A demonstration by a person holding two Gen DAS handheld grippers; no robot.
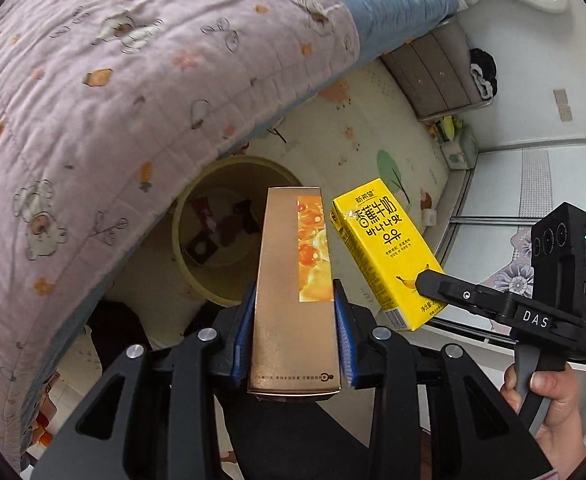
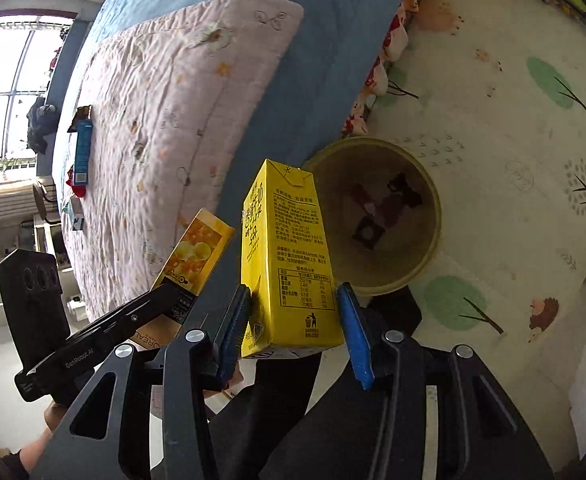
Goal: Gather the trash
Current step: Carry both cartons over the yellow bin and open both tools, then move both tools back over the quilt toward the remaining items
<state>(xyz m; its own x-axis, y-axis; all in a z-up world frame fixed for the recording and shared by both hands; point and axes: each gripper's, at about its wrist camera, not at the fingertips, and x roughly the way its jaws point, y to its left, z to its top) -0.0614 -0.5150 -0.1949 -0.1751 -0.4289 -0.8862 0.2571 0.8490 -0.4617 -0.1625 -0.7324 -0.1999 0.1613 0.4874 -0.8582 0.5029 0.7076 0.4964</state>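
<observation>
- Now the left tool [image 1: 295, 320] is clamped on a gold box [image 1: 293, 292], the bin [image 1: 197, 280] just beyond its tip.
- Right tool [image 2: 293, 312] squeezes the yellow milk carton [image 2: 289, 264] tight, bin ahead and rightward, wrappers [image 2: 381, 212] inside.

Pink quilt [image 1: 105, 92] on bed; patterned floor mat [image 2: 493, 128].

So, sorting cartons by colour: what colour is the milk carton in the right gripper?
Bright yellow with dark print: the milk carton, clearest in the left wrist view.
</observation>
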